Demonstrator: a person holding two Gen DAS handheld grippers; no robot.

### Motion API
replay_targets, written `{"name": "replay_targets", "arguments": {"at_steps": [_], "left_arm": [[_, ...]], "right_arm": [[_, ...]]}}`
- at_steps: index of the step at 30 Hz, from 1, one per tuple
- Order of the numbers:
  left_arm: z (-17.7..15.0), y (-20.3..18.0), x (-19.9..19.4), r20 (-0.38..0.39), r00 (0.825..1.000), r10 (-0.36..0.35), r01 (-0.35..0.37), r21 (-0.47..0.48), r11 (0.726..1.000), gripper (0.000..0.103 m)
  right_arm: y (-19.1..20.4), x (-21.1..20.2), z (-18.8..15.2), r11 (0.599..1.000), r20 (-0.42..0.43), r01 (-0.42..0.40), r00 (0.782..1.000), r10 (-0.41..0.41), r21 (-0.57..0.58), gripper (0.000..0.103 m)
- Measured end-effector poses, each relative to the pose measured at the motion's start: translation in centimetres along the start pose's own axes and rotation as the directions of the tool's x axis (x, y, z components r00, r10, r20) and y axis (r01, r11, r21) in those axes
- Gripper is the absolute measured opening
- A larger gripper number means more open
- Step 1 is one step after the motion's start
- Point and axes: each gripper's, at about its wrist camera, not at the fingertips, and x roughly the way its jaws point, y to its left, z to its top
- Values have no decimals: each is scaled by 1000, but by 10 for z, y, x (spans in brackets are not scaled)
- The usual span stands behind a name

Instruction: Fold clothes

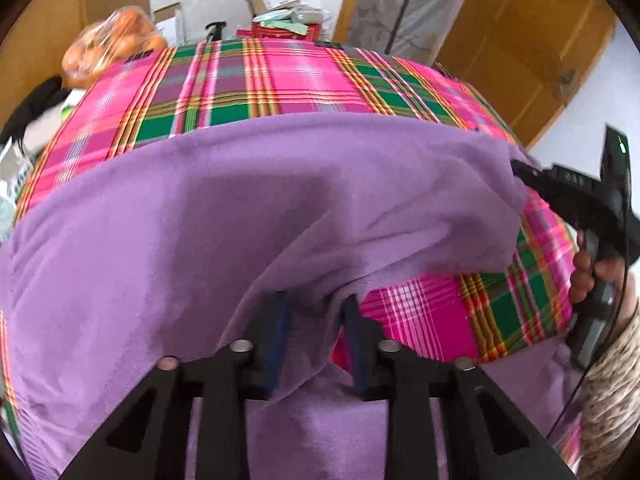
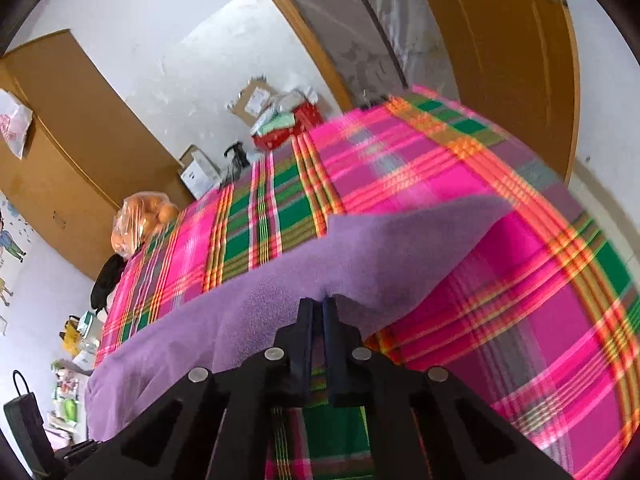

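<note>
A purple fleece cloth lies spread over a bed with a pink and green plaid sheet. My left gripper is shut on a bunched fold of the cloth, which fills the gap between its blue pads and tents up to them. At the right edge of the left wrist view a hand holds my right gripper, which pinches the cloth's raised right corner. In the right wrist view the right gripper has its fingers almost together on the edge of the purple cloth, above the plaid sheet.
A bag of oranges and a black item sit at the bed's far left edge. Cardboard boxes and a red box stand against the white wall beyond the bed. A wooden door is at the right and a wardrobe at the left.
</note>
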Motion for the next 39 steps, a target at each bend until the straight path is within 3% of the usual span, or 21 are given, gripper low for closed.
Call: {"name": "replay_targets", "arguments": {"at_steps": [7, 10, 16, 21, 24, 26, 29, 34, 36, 39], "left_arm": [[-2, 12, -19, 42, 998, -55, 57, -63, 996, 10], [-2, 19, -25, 60, 997, -48, 53, -88, 995, 10], [-7, 27, -22, 37, 999, -39, 43, -117, 992, 10], [-10, 22, -17, 10, 999, -45, 46, -97, 994, 10], [-10, 20, -16, 4, 999, -39, 39, -88, 995, 10], [-11, 22, -15, -1, 999, -45, 45, -94, 995, 10], [-11, 22, -15, -4, 999, -50, 50, -95, 994, 11], [-11, 19, -15, -4, 998, -63, 63, -90, 994, 19], [-12, 19, -14, -8, 998, -61, 60, -90, 994, 19], [-13, 19, -14, -14, 998, -64, 62, -96, 993, 20]], "right_arm": [[20, -39, 15, 997, 131, 43, 991, -33, -70, 2], [34, -37, 21, 992, 134, 63, 990, -48, -114, 2], [69, 3, 24, 982, 50, 9, 999, 0, -189, 2], [104, 34, 14, 945, -111, -123, 989, 94, -302, 4], [108, 34, 10, 936, -132, -130, 987, 91, -326, 13], [101, 23, 13, 939, -100, -130, 990, 103, -319, 19], [80, 5, 22, 954, -33, -103, 995, 98, -282, 20], [59, 10, 28, 973, -69, -60, 997, 46, -222, 27], [52, 17, 28, 978, -101, -108, 991, 90, -179, 36], [45, 33, 27, 978, -168, -189, 971, 173, -85, 37]]}}
